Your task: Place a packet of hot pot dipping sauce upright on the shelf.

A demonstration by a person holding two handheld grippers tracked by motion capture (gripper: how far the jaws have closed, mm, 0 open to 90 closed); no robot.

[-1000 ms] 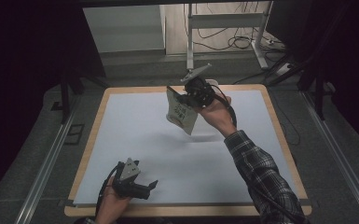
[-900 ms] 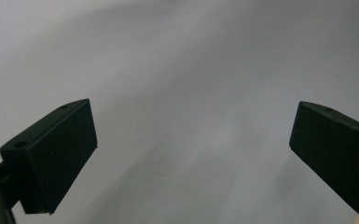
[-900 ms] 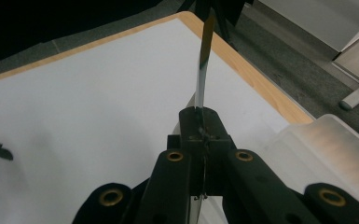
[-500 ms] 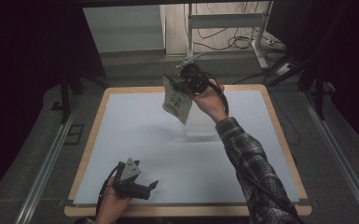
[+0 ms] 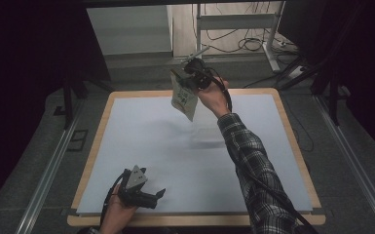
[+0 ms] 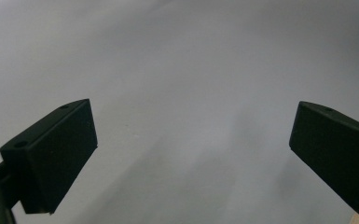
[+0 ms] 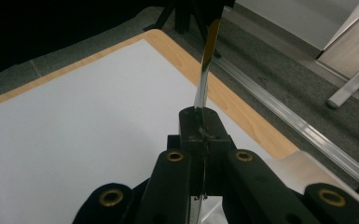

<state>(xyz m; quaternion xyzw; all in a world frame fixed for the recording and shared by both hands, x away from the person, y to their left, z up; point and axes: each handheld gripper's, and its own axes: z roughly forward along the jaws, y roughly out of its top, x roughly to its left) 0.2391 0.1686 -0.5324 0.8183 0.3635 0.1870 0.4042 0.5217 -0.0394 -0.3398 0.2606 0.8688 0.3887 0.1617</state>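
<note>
A flat pale packet (image 5: 184, 98) with green print hangs in the air over the far part of the table, tilted. My right gripper (image 5: 191, 74) is shut on its top edge, held up by a hand in a plaid sleeve. In the right gripper view the packet (image 7: 207, 56) shows edge-on, rising from the closed jaws of the right gripper (image 7: 199, 122). My left gripper (image 5: 157, 195) rests in a hand on the white sheet near the table's front left, open. The left gripper (image 6: 193, 154) has its jaws wide apart with nothing between them.
A white sheet (image 5: 141, 141) covers a wooden board with a bare rim (image 5: 93, 146). Metal rails (image 5: 48, 165) run along the floor on both sides. A white metal frame (image 5: 234, 22) and cables (image 5: 253, 46) lie beyond the far edge.
My right gripper has lifted the packet higher and carried it toward the far edge of the table. The left gripper has stayed put.
</note>
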